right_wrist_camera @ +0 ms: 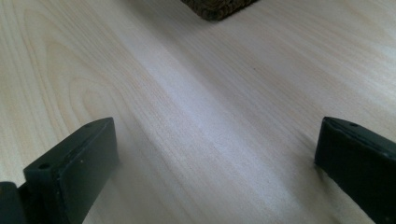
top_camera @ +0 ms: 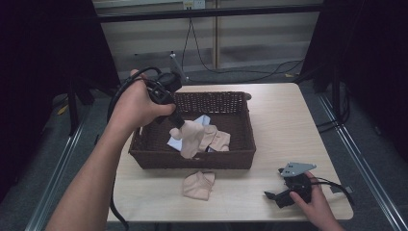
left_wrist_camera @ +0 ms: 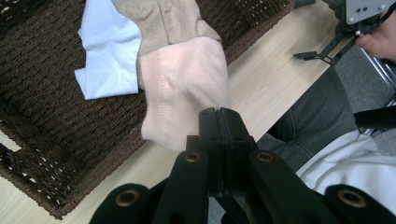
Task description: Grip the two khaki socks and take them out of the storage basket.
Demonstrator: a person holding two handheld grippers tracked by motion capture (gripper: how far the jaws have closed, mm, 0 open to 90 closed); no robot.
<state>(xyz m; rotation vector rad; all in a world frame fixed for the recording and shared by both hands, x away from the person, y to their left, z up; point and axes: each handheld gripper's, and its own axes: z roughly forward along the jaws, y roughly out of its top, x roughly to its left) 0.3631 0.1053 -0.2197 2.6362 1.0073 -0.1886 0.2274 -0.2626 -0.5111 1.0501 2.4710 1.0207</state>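
From above, the left tool (top_camera: 179, 126) hangs over the basket (top_camera: 144, 156), clamped on a beige sock (top_camera: 192, 139); a second sock (top_camera: 198, 185) lies on the table (top_camera: 284, 120) just beyond the rim. Along that tool's jaws, pressed together on the sock's (left_wrist_camera: 184, 93) edge, the best course looks like lifting clear of the rim before moving. The right tool (right_wrist_camera: 210, 163) rests nearby, jaws apart over bare table (right_wrist_camera: 210, 93).

Dim overhead light, dark edges (close views slightly blurred).

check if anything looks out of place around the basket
One beige sock lies on the table just in front of the basket, while the others are inside. The left gripper is shut on a pink sock that hangs over the front rim. Nothing looks damaged.
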